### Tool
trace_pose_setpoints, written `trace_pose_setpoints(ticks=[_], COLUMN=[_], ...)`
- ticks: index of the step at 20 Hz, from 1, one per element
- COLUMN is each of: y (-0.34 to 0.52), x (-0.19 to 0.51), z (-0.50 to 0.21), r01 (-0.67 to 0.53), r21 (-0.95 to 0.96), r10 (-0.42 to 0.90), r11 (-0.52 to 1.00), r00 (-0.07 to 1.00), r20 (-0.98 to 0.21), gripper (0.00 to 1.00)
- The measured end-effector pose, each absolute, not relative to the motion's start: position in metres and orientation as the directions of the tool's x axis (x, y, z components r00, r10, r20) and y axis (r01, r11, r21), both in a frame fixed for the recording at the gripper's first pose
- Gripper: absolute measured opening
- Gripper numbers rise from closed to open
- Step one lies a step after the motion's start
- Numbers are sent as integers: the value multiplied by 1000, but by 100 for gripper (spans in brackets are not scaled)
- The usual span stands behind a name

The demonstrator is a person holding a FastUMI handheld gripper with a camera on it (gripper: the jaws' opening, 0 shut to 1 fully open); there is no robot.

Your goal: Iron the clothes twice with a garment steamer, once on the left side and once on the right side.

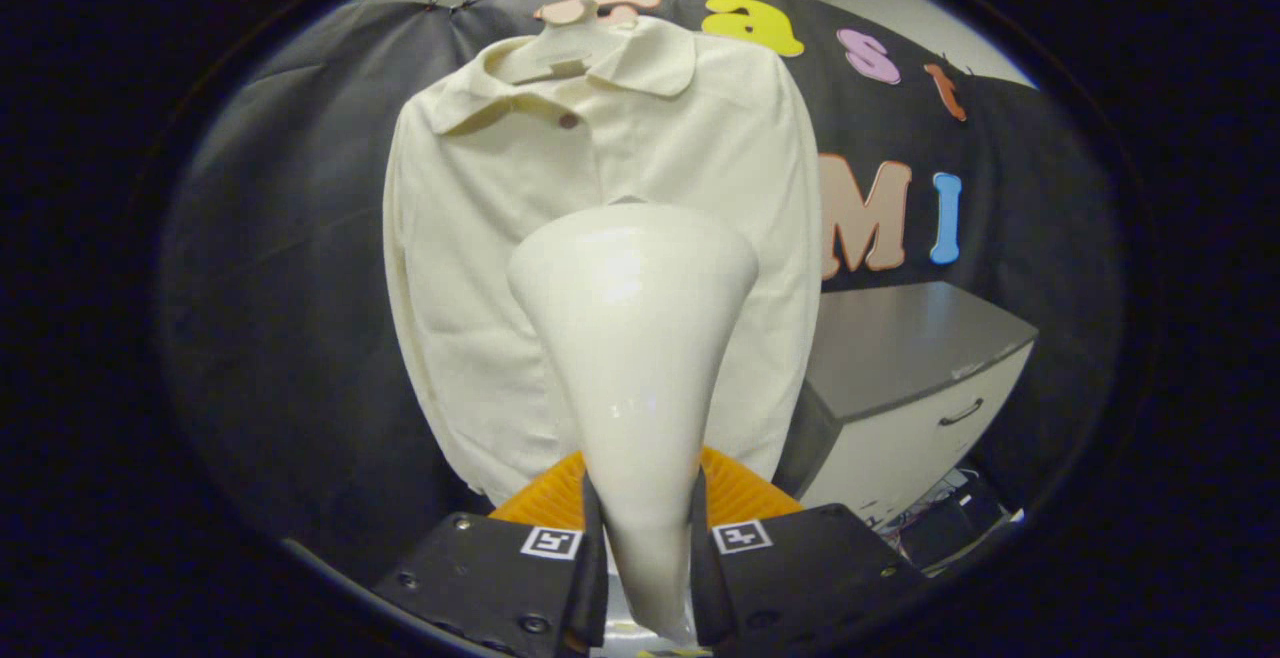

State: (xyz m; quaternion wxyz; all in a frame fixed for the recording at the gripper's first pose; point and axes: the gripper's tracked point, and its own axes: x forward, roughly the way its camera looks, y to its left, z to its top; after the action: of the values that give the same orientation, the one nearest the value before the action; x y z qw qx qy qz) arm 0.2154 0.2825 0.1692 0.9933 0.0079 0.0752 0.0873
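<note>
1. Gripper (645,538) is clamped on the steamer (633,338), both fingers (590,558) pressing its narrow handle. The wide head points up at the shirt's middle.
2. Shirt (600,268) hangs on a hanger (560,48) against the far wall, straight ahead past the steamer.
3. Plenty of open wall left of the shirt. On the right a grey-topped cabinet (920,378) sits close to the sleeve edge, so it's tighter there.
4. Square marker tags (551,541) on the gripper, nothing readable.
</note>
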Motion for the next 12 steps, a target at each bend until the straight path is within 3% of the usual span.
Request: trace_pose_setpoints(ticks=[6, 12], y=[274, 271], x=[263, 297], z=[242, 237], r01=[-143, -121], r21=[7, -3], r10=[143, 120], r11=[990, 993], r00=[988, 990], r20=[-50, -74], gripper=[33, 33])
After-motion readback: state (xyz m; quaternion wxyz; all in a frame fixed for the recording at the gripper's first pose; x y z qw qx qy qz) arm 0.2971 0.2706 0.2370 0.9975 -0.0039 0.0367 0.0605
